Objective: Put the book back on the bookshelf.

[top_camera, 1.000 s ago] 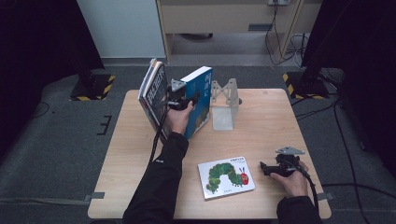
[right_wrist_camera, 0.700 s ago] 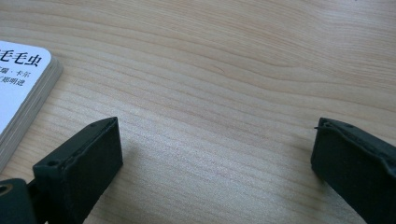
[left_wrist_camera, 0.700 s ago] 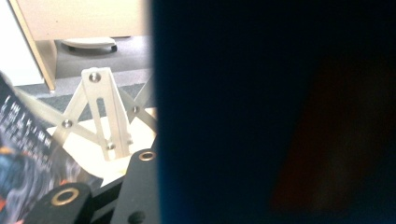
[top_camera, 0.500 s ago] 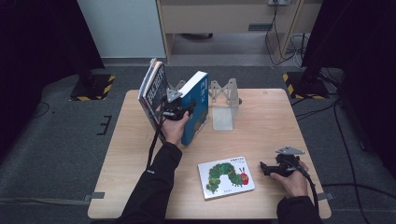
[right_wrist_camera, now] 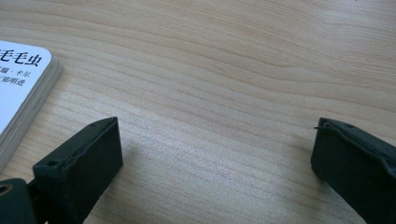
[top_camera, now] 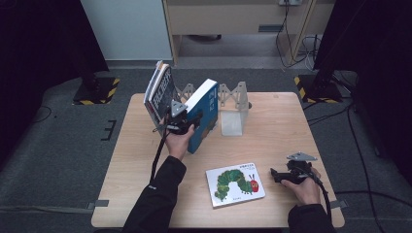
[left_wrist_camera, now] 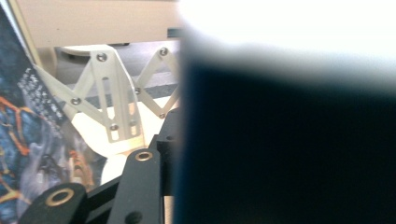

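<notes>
Shelving books on a wooden table.
Upper centre, the left gripper grips a blue book at the white rack; the right gripper, jaws wide, rests beside an unshelved caterpillar book, lower centre.

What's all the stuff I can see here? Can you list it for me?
table: one, light wood, centre.
blue book: one, blue cover, tilted, far left of the table, in the left hand-held gripper.
dark books: about two, dark covers, leaning at the far left edge.
book rack: one, white, expandable, far centre.
caterpillar picture book: one, white with green caterpillar, flat at the near edge.
left hand-held gripper: black, shut on the blue book.
right hand-held gripper: black, open, low over bare table.
</notes>
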